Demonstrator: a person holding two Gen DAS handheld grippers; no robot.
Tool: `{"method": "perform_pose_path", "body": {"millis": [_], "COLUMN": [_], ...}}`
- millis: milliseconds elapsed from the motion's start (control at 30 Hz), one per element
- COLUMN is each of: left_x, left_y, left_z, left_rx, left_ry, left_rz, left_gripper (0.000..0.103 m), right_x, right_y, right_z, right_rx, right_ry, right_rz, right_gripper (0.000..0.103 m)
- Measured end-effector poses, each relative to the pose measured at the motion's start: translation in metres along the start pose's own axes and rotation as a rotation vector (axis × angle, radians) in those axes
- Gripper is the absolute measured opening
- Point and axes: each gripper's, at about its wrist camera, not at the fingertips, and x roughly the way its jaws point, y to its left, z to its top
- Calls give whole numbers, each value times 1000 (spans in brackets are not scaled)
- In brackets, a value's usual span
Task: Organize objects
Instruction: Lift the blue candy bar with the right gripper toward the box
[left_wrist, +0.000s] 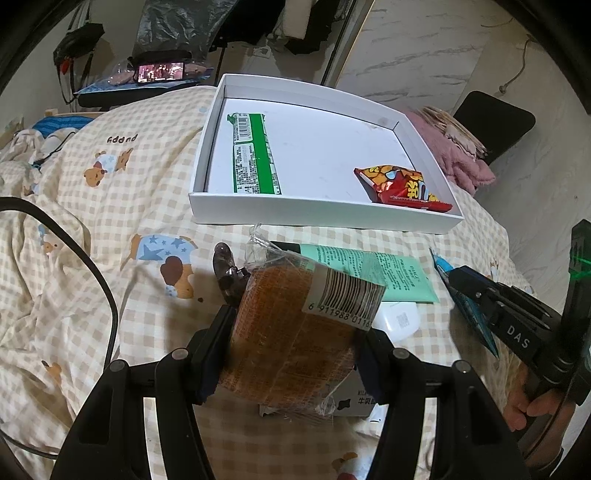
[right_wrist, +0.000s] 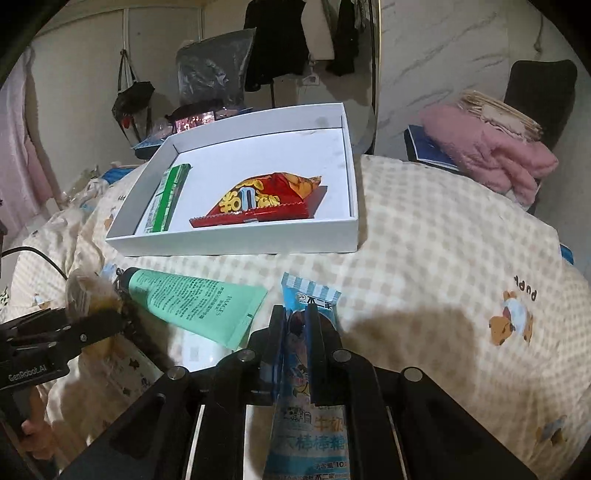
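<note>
A shallow white box (left_wrist: 321, 218) (right_wrist: 236, 243) lies on the checked bedspread; in it are a green packet (left_wrist: 255, 155) (right_wrist: 166, 195) and a red snack bag (left_wrist: 400, 184) (right_wrist: 262, 203). My left gripper (left_wrist: 291, 343) is shut on a clear-wrapped brown bread (left_wrist: 295, 332), held above the bedspread just short of the box. My right gripper (right_wrist: 295, 317) is shut on a blue-and-white candy packet (right_wrist: 308, 369), which appears edge-on in the left wrist view (left_wrist: 469, 306). A mint-green tube (left_wrist: 369, 273) (right_wrist: 195, 302) lies flat between the two grippers.
A small white device (left_wrist: 400, 319) and a white carton (left_wrist: 354, 402) lie under the bread. A dark hair clip (left_wrist: 227, 273) rests on the bedspread. A black cable (left_wrist: 92, 273) crosses the left side. Pink fleece (right_wrist: 491, 162) sits on a chair at the right.
</note>
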Motion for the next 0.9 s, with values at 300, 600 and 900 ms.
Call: {"method": "perform_pose_path", "body": {"millis": [300,600,900], "left_x": [0,0,1], "left_y": [0,1,1], "left_z": [0,0,-1], "left_rx": [0,-2,-3], "left_ry": [0,0,1], "left_rz": [0,-3,-4], "left_gripper": [64,64,64], "right_x": [-5,-14,-17], "right_y": [-4,-12,-13], "right_z": [3,9,10], "right_rx": [21,63,80], "right_ry": [17,4,-8], "right_rz": [30,50,94], "right_gripper": [12,12,12]}}
